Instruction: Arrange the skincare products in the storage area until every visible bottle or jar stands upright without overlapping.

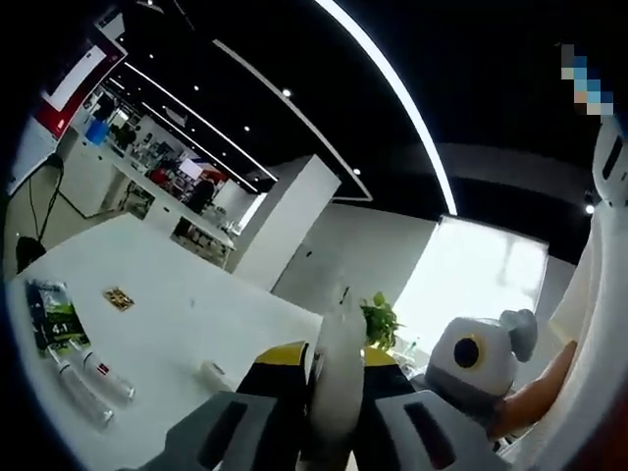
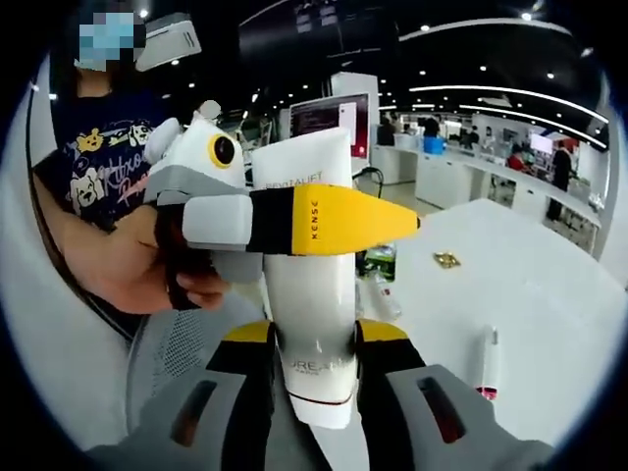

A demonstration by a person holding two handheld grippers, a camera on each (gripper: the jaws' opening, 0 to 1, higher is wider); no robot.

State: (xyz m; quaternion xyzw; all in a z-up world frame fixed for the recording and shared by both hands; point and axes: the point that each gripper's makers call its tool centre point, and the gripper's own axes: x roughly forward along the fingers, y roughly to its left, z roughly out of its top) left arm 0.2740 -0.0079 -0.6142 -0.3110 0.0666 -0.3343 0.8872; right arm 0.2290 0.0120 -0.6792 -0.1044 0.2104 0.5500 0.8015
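So both grippers are pinching the same white tube (image 2: 312, 285) up off the white table (image 2: 549, 294): the right gripper (image 2: 316, 343) clamps its lower end, the left gripper (image 1: 332, 378) squeezes it higher up. More small tubes (image 1: 93, 378) lie flat on the table.

- Long white LED ceiling strips (image 1: 392, 93) and small round spotlights light a dark ceiling.
- A bright rectangular window (image 1: 471, 285) blows out to white glare.
- The glossy white tabletop (image 2: 549, 294) reflects evenly, with faint shadows.
- Fisheye bending curves straight lines near the edges.
- Both views are soft and slightly blurred.
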